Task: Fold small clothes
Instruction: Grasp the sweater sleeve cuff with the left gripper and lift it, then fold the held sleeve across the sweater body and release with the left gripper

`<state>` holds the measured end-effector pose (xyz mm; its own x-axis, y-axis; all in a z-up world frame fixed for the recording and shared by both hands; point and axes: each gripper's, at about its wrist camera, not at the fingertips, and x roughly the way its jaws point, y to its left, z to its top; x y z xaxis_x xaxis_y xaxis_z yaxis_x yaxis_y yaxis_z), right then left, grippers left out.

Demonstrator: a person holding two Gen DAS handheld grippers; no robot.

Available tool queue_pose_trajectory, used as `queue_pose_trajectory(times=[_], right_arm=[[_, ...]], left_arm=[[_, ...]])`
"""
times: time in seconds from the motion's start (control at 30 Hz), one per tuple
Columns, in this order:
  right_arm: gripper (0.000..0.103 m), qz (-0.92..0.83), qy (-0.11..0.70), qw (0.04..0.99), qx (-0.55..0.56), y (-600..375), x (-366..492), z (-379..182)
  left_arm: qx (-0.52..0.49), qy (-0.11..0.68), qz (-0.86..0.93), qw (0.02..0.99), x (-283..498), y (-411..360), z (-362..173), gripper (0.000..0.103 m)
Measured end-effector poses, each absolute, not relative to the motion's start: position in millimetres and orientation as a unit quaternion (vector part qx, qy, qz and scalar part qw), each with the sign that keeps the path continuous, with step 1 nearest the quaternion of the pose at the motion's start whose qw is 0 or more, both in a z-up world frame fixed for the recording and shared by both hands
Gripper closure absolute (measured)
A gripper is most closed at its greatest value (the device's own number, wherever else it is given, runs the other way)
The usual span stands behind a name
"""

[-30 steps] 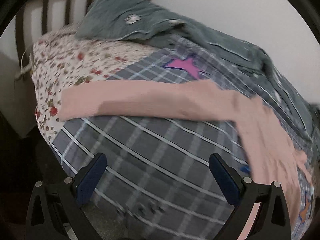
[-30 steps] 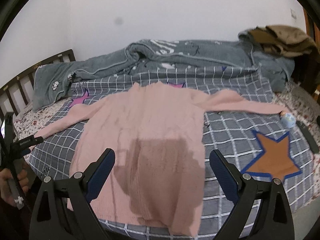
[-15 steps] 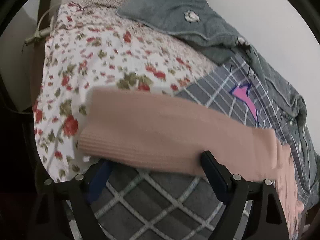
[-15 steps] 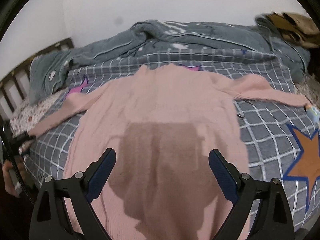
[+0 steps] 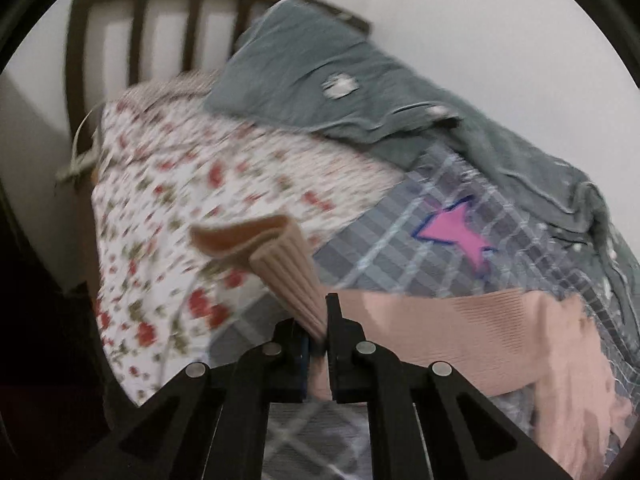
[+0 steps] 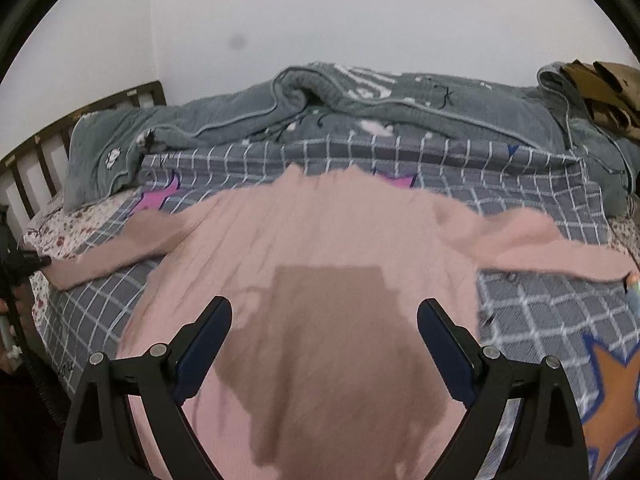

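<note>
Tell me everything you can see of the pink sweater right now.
The pink sweater is a soft ribbed knit, lying flat and spread open on the grey checked bedspread, body toward the right gripper, whose open jaws hover above it and cast a shadow. Both sleeves stretch outward. The left gripper is shut on the ribbed cuff of one sleeve, lifting it off the bed; the cuff opening gapes.

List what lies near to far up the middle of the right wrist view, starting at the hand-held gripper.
Open right hand-held gripper → pink knitted sweater spread flat → grey checked bedsheet with white grid lines → rumpled grey-green fleece blanket → plain white wall.
</note>
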<state>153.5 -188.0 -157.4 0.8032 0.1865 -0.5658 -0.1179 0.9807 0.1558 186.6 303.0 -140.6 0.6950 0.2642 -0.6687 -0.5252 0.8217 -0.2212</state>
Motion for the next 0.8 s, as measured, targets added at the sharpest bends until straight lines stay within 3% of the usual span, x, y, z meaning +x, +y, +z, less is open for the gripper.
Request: queue_pose_trajectory(times=[0.43,0.8], right_arm=[[0.010,0.068,0.258,0.962,0.048,-304,173,-150],[0.010,0.047,0.268,0.955,0.118,-374,167,-184]], left_arm=[[-0.089,0.299,0.066,0.948,269,83,-55,0.096],[-0.004,0.331,-0.063,0.942,323,-139,-83,0.096]])
